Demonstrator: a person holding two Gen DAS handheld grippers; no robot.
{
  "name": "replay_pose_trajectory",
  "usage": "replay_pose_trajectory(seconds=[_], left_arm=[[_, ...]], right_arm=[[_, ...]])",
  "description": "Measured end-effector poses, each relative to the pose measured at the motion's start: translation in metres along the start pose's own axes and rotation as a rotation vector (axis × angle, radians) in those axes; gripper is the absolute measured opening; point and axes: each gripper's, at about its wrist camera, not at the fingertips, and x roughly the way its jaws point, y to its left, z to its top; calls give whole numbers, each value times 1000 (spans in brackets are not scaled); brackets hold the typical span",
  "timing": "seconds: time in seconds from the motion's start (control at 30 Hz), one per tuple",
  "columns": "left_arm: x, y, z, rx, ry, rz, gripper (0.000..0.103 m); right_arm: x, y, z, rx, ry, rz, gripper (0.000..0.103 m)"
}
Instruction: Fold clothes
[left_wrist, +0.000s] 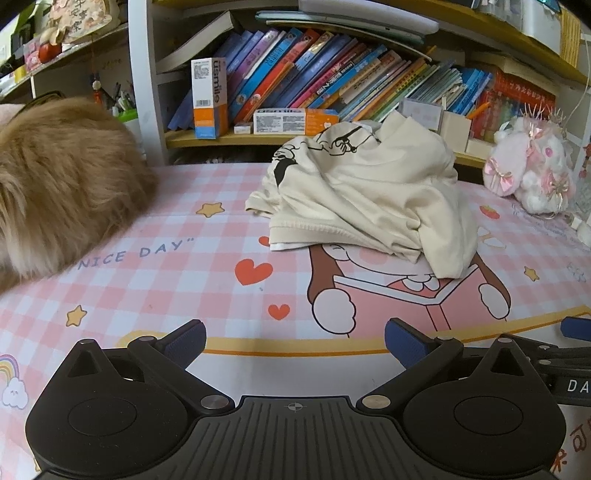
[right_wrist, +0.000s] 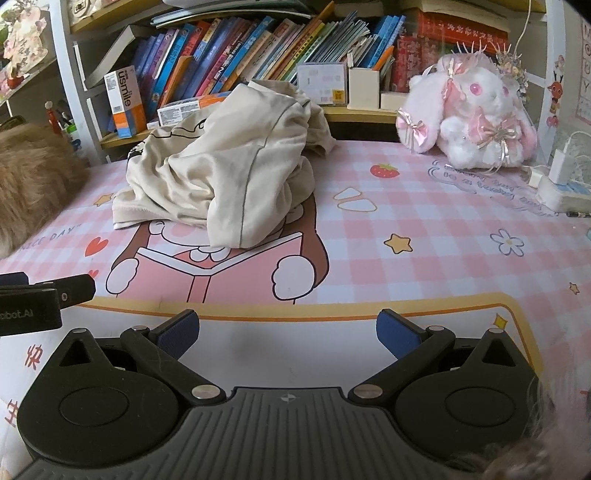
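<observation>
Starting at your far left, a tan long-haired furry mass (left_wrist: 62, 177) lies on the desk, ahead and left of the left tongs (left_wrist: 295, 343); you cannot tell from here whether it is a pet or a plush toy. If it is alive and shifts, it could drag at whatever you spread beside it.

Your left tongs are released, jaws wide apart and holding nothing, low over the pink checked cartoon-print desk mat (left_wrist: 166, 273). Straight ahead of them and a little right, well apart, sits the crumpled cream T-shirt with a black line drawing (left_wrist: 369, 192), heaped on itself rather than laid flat. Your right tongs (right_wrist: 288, 332) are equally released and empty, just beside the left pair; from them the shirt lies ahead and to the left.

The main risk is the heap itself: hem, sleeves and body overlap, so a pinch may catch several layers and lift a bundle instead of one edge.

Ahead and right of the right tongs sits a pink-and-white plush rabbit with ribbon bows (right_wrist: 476, 114), and further right a white power strip with a charger plugged in (right_wrist: 561, 184). Spreading the shirt widely could sweep a sleeve into either.
</observation>
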Motion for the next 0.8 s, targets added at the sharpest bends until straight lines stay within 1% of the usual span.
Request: replay_pose_trajectory(seconds=[0.3, 0.47, 0.63, 0.8], left_arm=[[-2, -10, -1, 3, -6, 23, 103], [-1, -19, 0, 10, -6, 12, 103], [4, -29, 8, 12, -2, 14, 103], [13, -44, 20, 22, -12, -10, 103]], right_arm=[[4, -6, 1, -22, 6, 35, 103], [7, -12, 3, -34, 8, 43, 103], [11, -23, 5, -40, 11, 42, 103], [15, -37, 9, -40, 6, 39, 103]])
